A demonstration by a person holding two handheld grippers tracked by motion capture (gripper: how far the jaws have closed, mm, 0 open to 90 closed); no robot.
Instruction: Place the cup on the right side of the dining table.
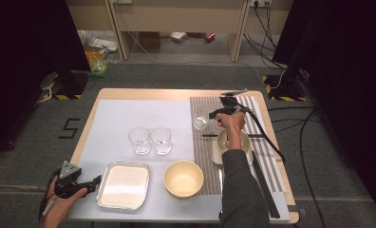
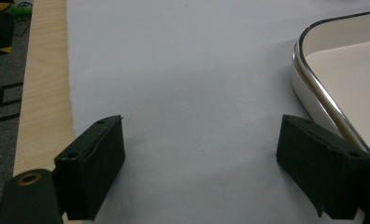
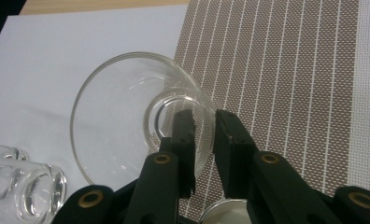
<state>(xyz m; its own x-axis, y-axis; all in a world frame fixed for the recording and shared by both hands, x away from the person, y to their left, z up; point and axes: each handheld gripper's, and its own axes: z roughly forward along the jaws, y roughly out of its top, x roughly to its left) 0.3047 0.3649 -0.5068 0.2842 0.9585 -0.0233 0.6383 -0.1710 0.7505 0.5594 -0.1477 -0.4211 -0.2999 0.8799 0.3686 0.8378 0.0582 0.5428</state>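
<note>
**Camera setup: one overhead, two on the grippers**

High view: fixed above person's side, looks fwd and down over whole table (image 1: 93,114). Left gripper view: low, close, along white sheet (image 2: 183,93) beside metal tray (image 2: 314,88). Right gripper view: steep, v. close on clear glass (image 3: 127,121) and striped mat (image 3: 290,79). All shared w/ high view.

My right gripper (image 3: 202,135) has matt black plastic jaws with brass-coloured rivets, and they pinch the wall of a clear, glossy glass cup (image 3: 136,116). It sits by a woven placemat (image 3: 290,70), brown with white stripes, coarse in texture. My left gripper (image 2: 199,163) hangs over a smooth matt pale sheet (image 2: 183,70) beside a shiny metal-rimmed tray (image 2: 323,100). The table edge (image 2: 43,93) looks like light wood.
</note>
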